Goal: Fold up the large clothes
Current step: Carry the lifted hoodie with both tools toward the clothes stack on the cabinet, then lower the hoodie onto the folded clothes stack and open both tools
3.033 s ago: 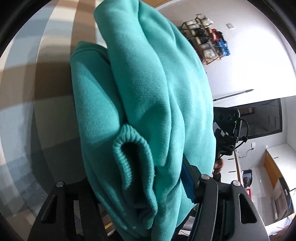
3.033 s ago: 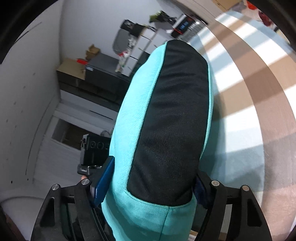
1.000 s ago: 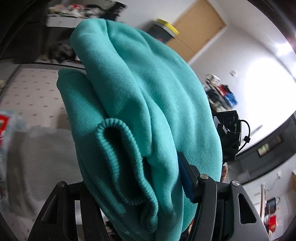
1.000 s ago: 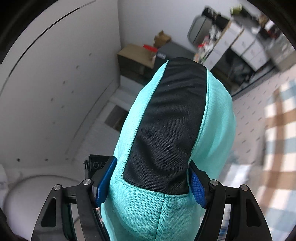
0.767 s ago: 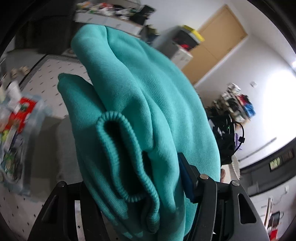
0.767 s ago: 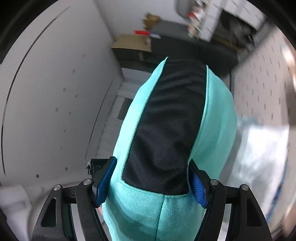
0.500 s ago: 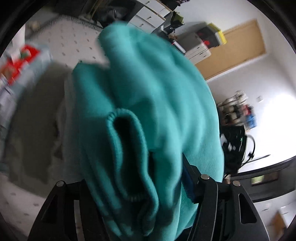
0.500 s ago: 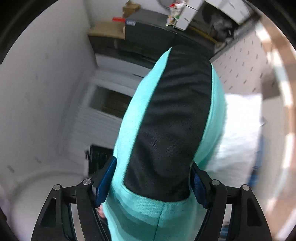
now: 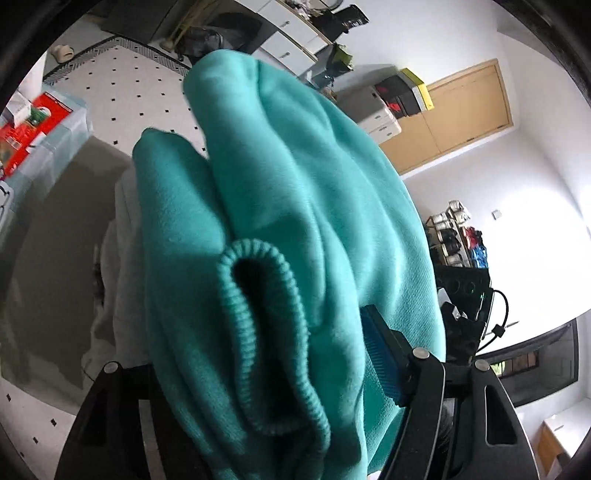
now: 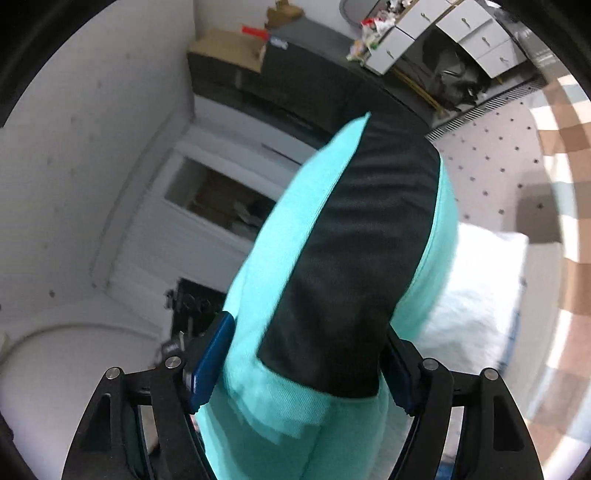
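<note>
The left gripper (image 9: 266, 373) is clamped on a thick bunch of the teal sweatshirt (image 9: 295, 206), with a ribbed cuff (image 9: 266, 332) bulging out between its jaws; only the blue pad (image 9: 382, 360) on one side shows, the other being buried in cloth. The right gripper (image 10: 299, 369) is likewise closed on the same sweatshirt (image 10: 258, 332), pinching a part that carries a black panel (image 10: 354, 266), with a blue pad (image 10: 208, 363) pressed against the fabric.

The garment is bundled and held up in the air between the two grippers, not lying on any surface. Three seconds ago both cameras saw a striped brown-and-pale cloth behind the bundle; now the left view shows a dotted white floor (image 9: 122, 85), a clear bin (image 9: 44, 122) with red contents, and a door (image 9: 469, 110), while the right view shows cabinets (image 10: 443, 33) and a white pile (image 10: 476, 291) below. The grips themselves have not altered. I judge that the folded sweatshirt is being carried away from the folding surface, probably toward a stack, so the folding itself looks finished.

Most of the sweatshirt is hidden by its own bulk, so the neatness of the fold cannot be judged. The right view is blurred by motion, and what the white pile consists of is unclear
</note>
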